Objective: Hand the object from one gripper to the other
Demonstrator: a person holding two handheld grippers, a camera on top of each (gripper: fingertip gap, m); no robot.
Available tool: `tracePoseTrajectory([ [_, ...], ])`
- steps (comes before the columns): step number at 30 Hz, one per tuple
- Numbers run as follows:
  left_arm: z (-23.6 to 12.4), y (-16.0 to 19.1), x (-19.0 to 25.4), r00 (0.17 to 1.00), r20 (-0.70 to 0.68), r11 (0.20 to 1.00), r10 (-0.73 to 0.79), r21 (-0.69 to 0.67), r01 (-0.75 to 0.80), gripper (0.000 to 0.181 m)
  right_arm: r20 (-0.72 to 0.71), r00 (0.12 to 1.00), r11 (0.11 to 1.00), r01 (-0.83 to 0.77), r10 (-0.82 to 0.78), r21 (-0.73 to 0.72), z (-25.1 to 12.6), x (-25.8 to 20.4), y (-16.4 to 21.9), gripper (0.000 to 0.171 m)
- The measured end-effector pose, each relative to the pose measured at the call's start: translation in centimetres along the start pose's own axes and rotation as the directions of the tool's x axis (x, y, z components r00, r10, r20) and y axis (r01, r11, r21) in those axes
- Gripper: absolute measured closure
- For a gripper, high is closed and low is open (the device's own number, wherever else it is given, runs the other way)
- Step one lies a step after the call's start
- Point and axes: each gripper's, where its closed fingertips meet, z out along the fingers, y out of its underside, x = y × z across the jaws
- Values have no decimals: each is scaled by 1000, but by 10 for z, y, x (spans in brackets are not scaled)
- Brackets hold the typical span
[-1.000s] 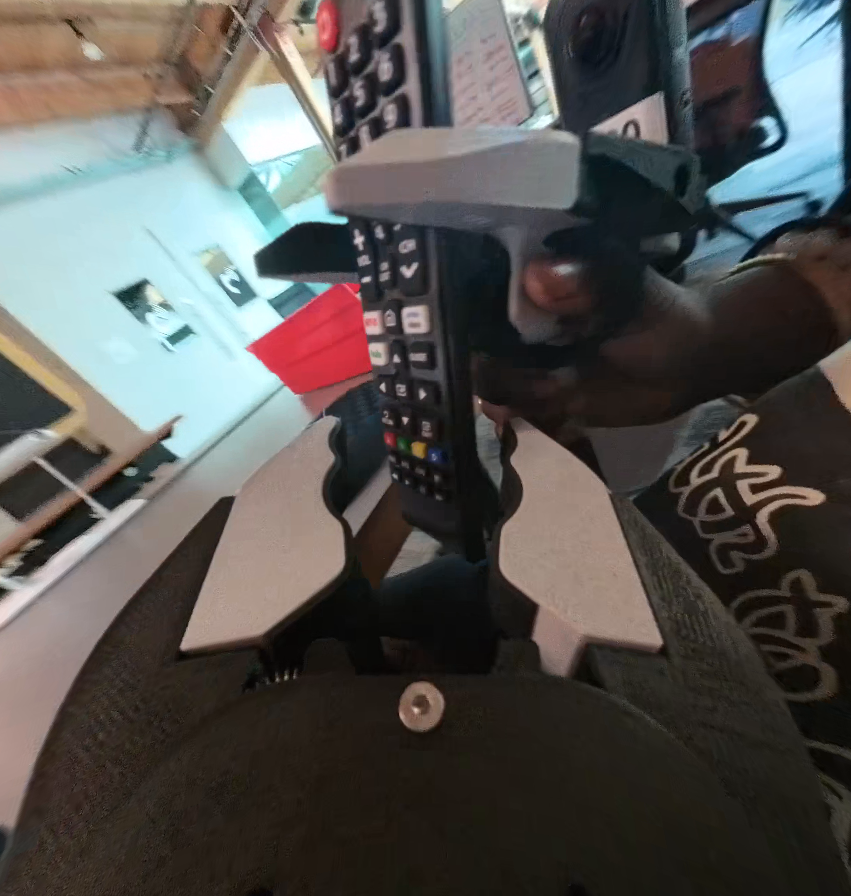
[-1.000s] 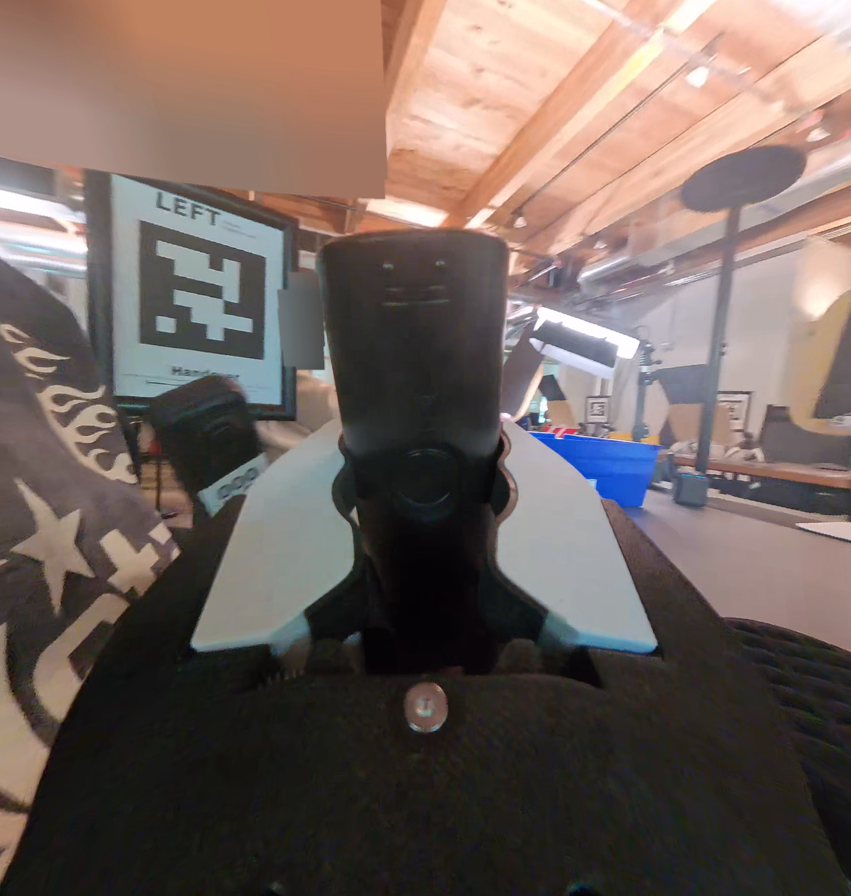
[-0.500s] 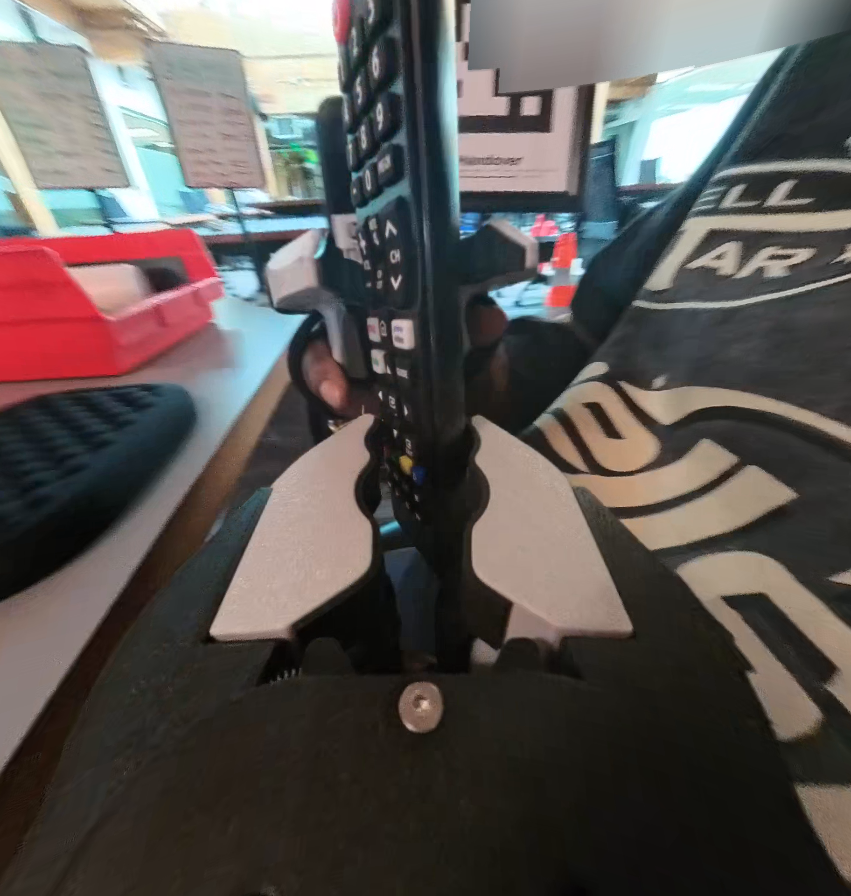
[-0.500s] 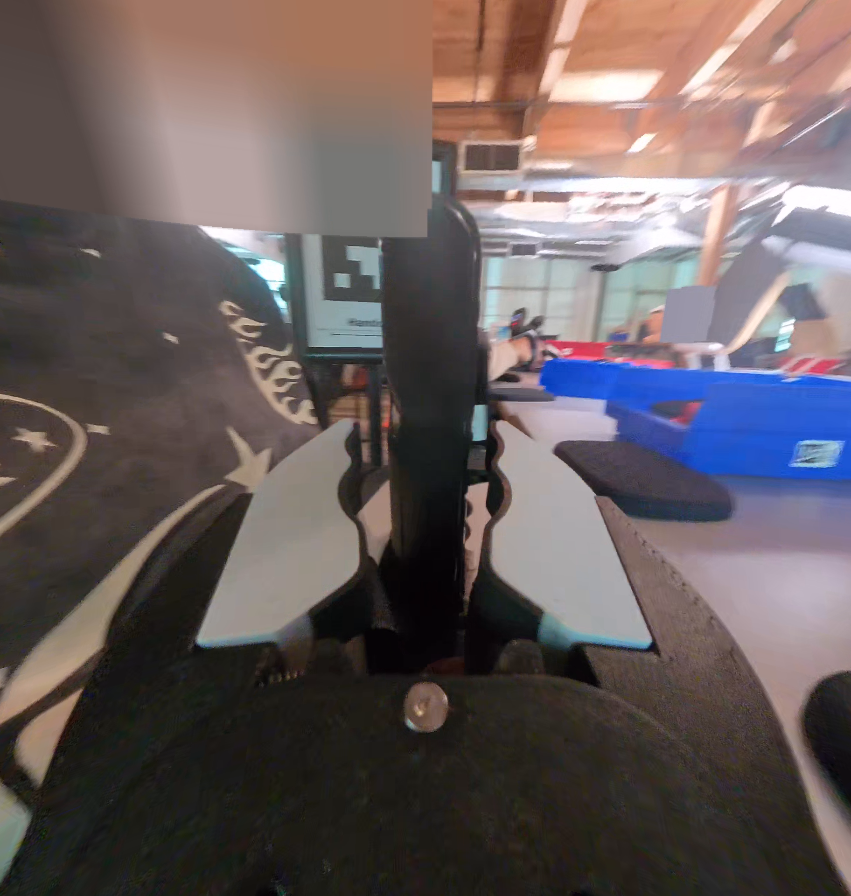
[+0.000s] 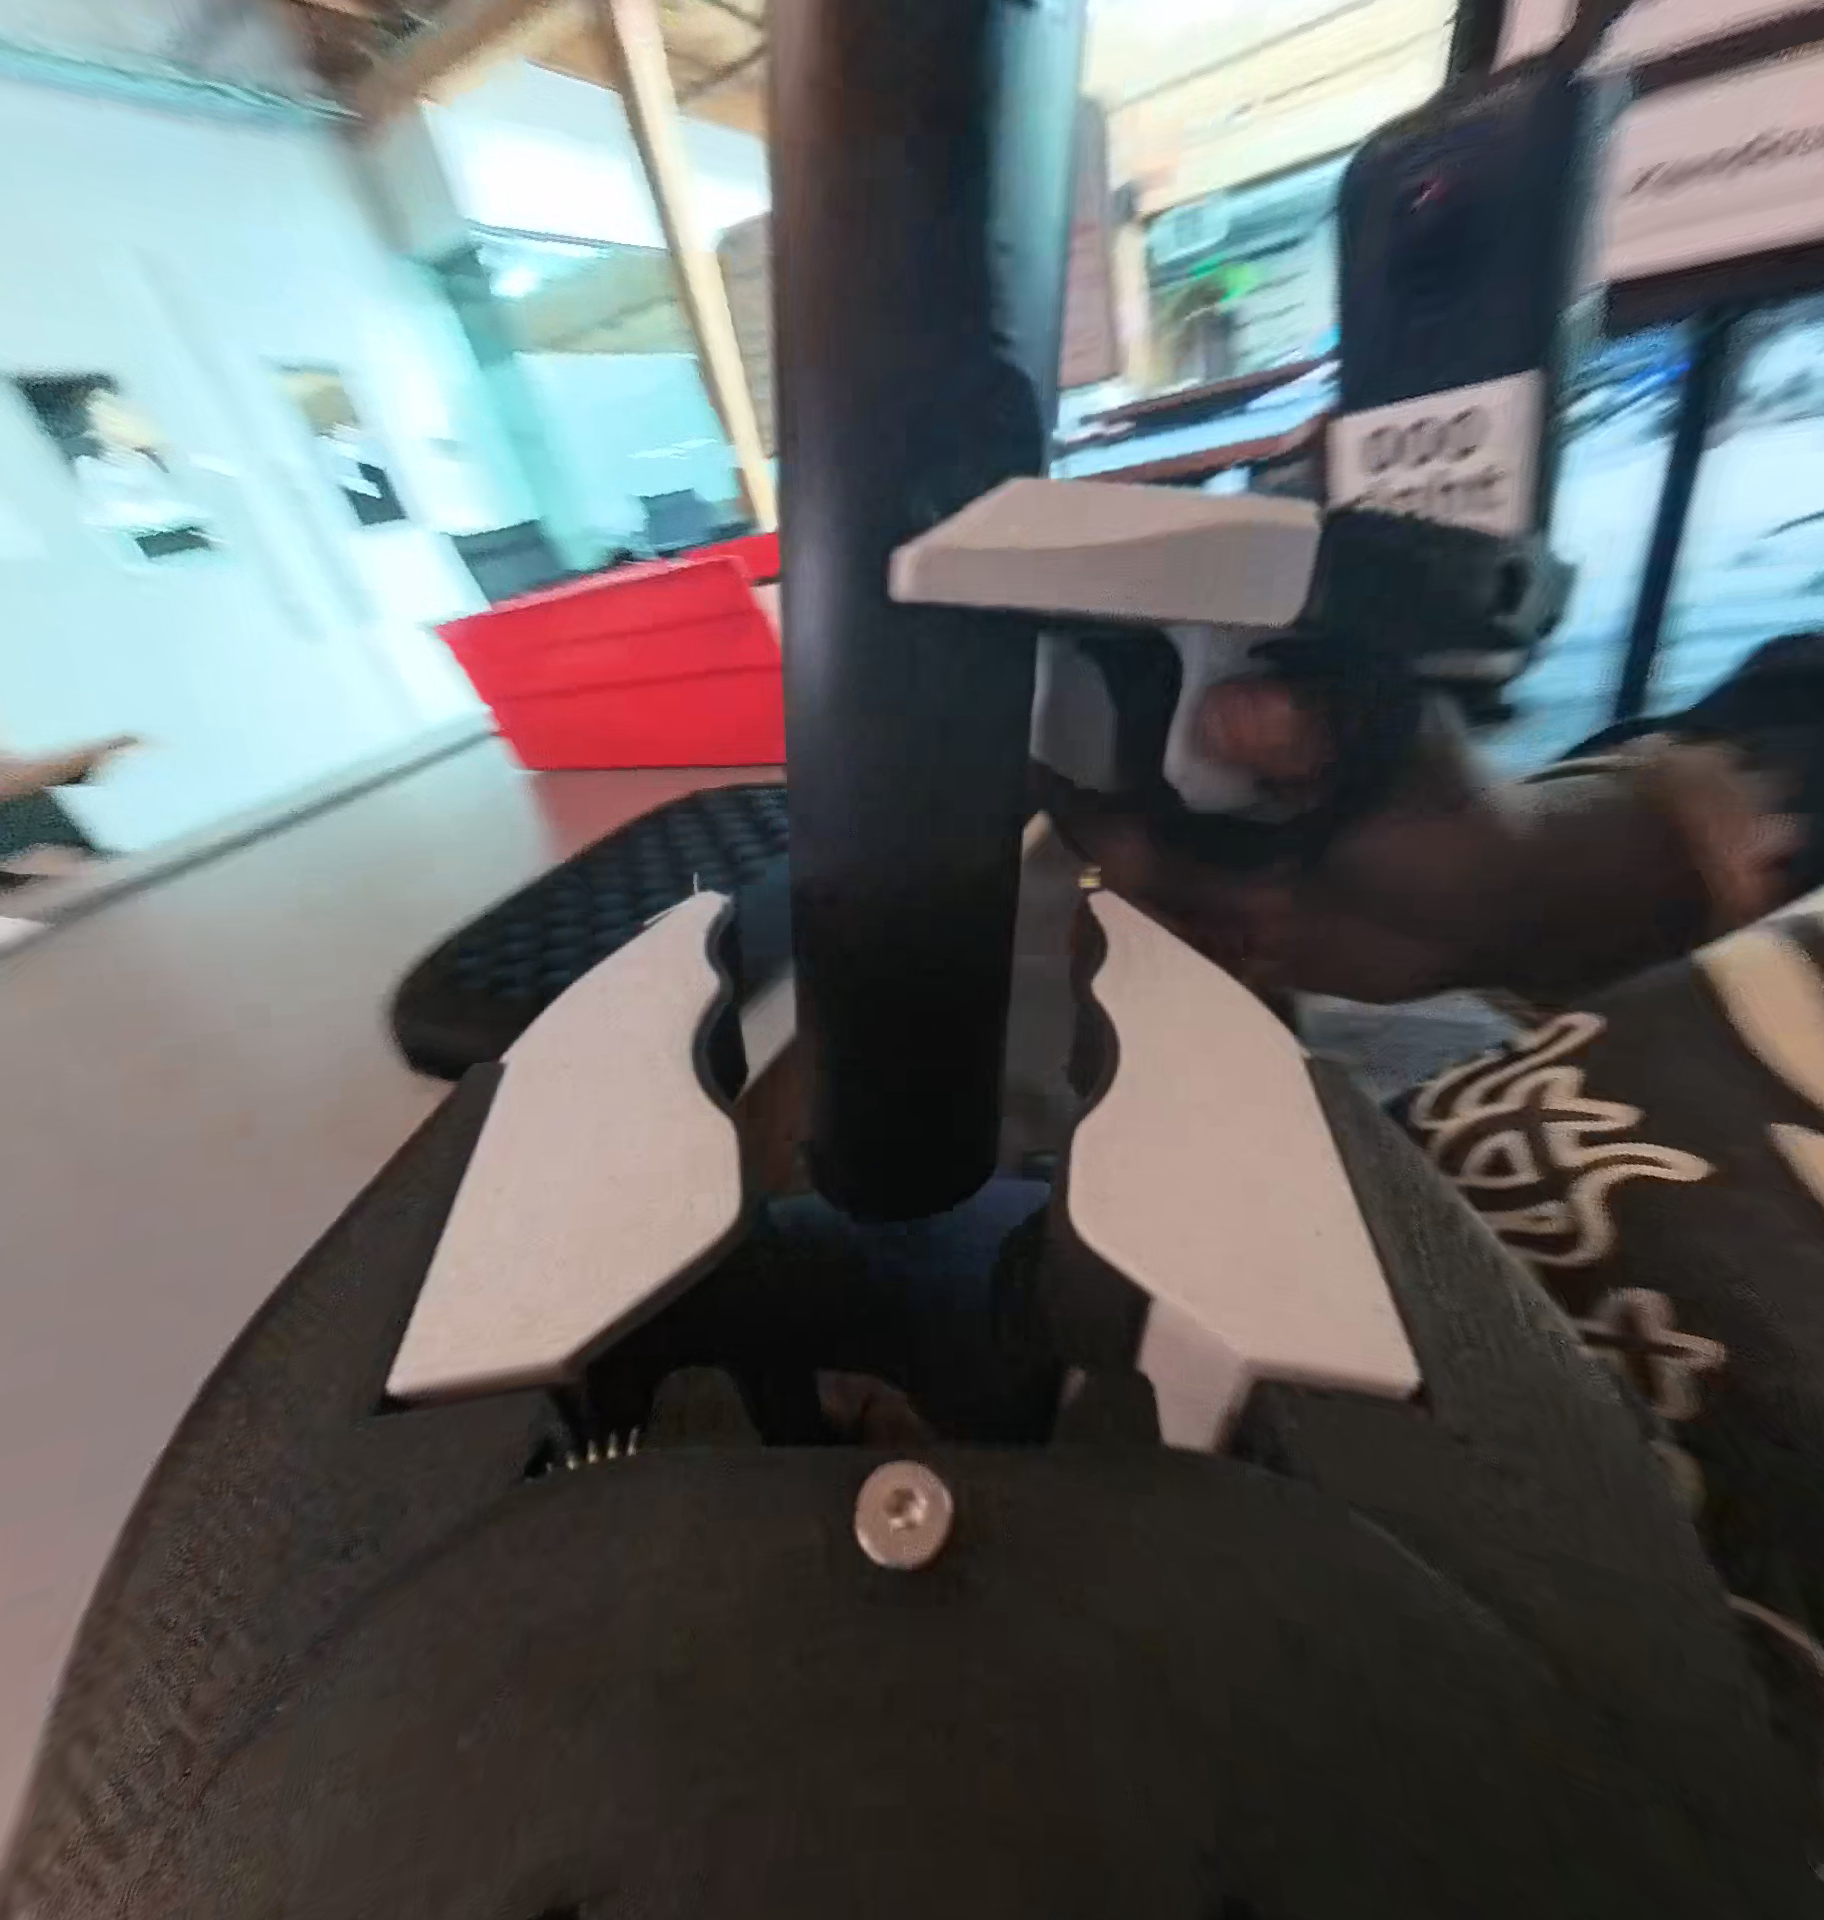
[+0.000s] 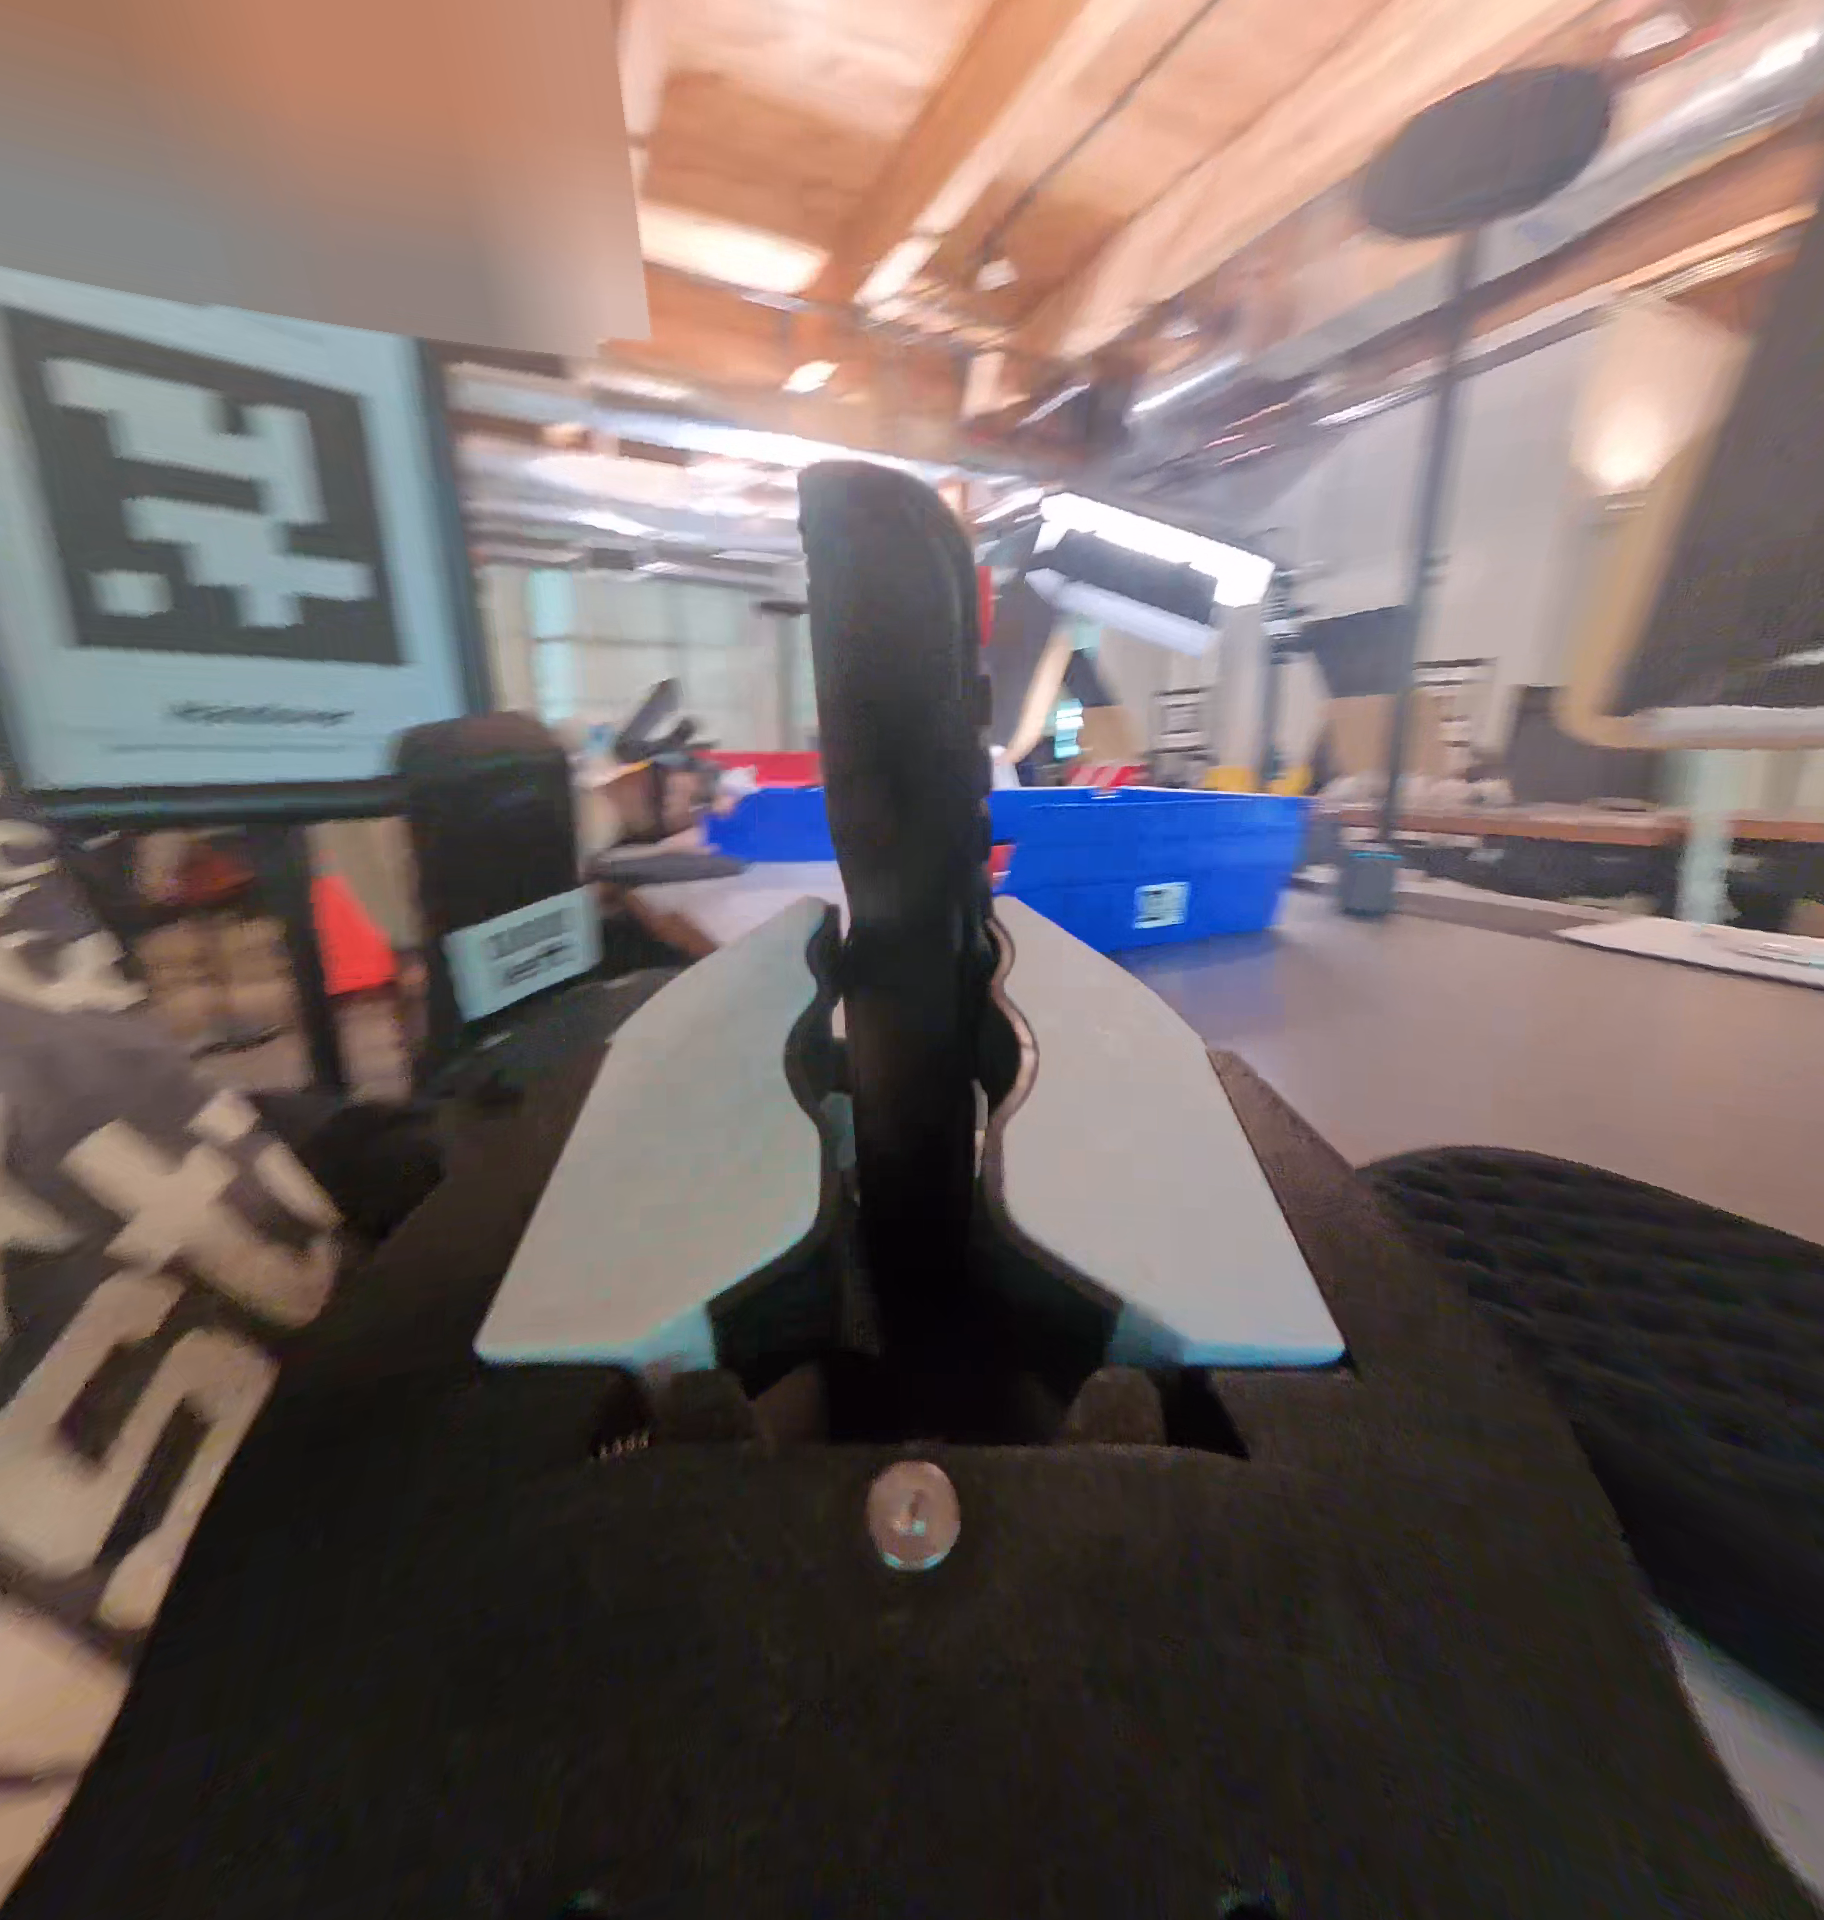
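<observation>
**Remote clamped in the right gripper, its lower end hanging between the left's parted fingers**

The right gripper (image 6: 913,956) is closed on the remote control (image 6: 903,831), its two pale fingers pressed against the narrow sides of the black body, which stands upright and rises well above the fingertips. The left gripper (image 5: 908,914) is spread wide: in the left wrist view the rounded lower end of the remote (image 5: 903,727) hangs in the gap with clear space on both sides, touching neither finger. Higher up the same body, one pale finger of the right gripper (image 5: 1105,561) crosses from the right, with the person's hand (image 5: 1407,831) behind it.

The remote looks like a light, rigid plastic bar, so it should neither sag nor crush under a firm squeeze. Its smooth, rounded back could slip or twist if pinched only at the tip. The better hold is probably across the two narrow side edges, some way up from the lower end, where the scalloped inner edges of the fingers can seat. Squeezing front to back would press the buttons.

Beyond the grippers, a black textured pad (image 5: 596,935) lies on the counter (image 5: 212,1039), with a red bin (image 5: 627,675) farther back. The right view shows a blue bin (image 6: 1147,852) and a board with a black-and-white marker (image 6: 201,520).
</observation>
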Motion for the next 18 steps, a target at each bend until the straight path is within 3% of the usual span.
tracePoseTrajectory([
  [4, 2, 5, -7, 924, 203, 946, 324, -105, -308, 119, -165, 986, 998, -5, 14, 55, -1, 9, 1, 147],
  [8, 4, 18, -13, 845, 262, 879, 467, -241, -411, 120, -200, 976, 993, -71, 89, 95, 0, 5, 1, 146],
  [13, 3, 20, -9, 927, 179, 936, 329, -191, -295, 124, -147, 986, 995, -72, 82, 70, 2, 2, 4, 146],
  [16, 3, 11, 8, 991, -4, 988, 136, -75, -136, 125, 78, 993, 990, -96, 88, 104, 3, -14, -7, 132],
  [18, -1, 4, 20, 990, -141, 999, 22, -25, -25, 125, 235, 966, 986, -131, 105, 99, 0, -26, -13, 121],
])
